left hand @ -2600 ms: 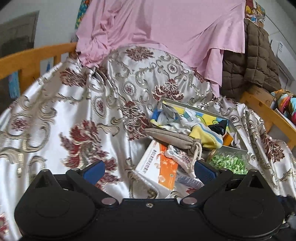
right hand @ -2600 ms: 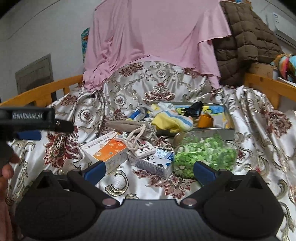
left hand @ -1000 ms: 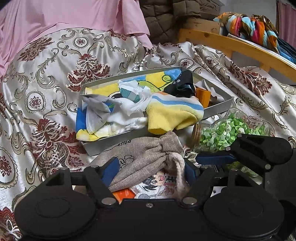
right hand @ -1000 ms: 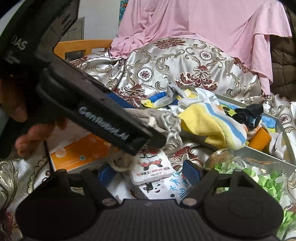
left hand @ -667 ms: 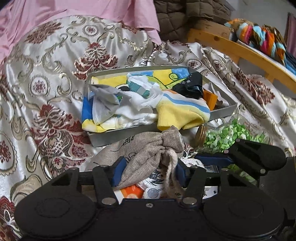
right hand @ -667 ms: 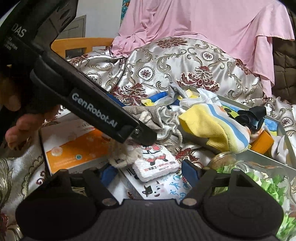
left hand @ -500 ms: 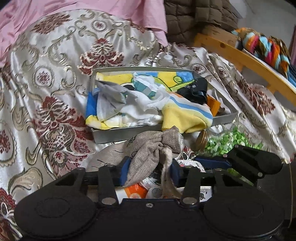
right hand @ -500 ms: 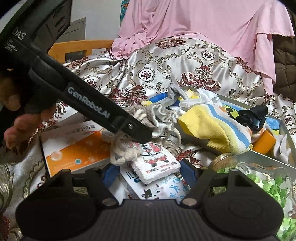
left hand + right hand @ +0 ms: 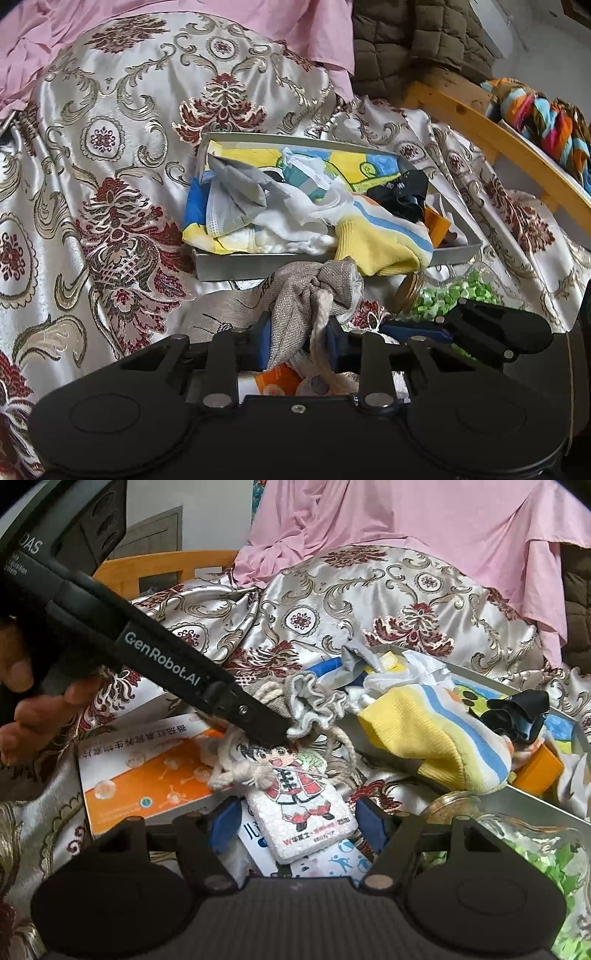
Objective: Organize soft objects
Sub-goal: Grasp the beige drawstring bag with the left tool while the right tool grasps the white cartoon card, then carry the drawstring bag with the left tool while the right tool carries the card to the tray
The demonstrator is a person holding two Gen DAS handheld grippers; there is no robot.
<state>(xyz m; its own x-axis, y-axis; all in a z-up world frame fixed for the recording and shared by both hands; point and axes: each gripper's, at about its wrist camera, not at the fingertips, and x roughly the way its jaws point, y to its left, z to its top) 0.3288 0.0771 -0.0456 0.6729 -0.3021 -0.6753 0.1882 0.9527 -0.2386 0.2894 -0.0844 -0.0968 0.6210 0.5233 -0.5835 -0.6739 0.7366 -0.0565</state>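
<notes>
Satin bedding patterned in gold and maroon covers the bed [image 9: 110, 155] where all this lies. Over the last second the left gripper [image 9: 299, 343] has narrowed its 2 fingers onto the gathered neck of the burlap pouch [image 9: 314, 291], and they are now clamped on it, cord trailing down between them. In the right view the pouch [image 9: 314, 701] looks bunched and slightly raised off the orange box [image 9: 147, 775], so I judge the grasp done and a lift beginning. The right gripper [image 9: 295, 823] stays spread, its fingers either side of the cartoon pack [image 9: 299, 805] without pressing it. Just beyond the pouch sits the tray [image 9: 258, 267], already heaped with a yellow sock [image 9: 384, 247] and other cloth, likely where the pouch goes. Beside it lies a jar [image 9: 443, 295] of green bits.
</notes>
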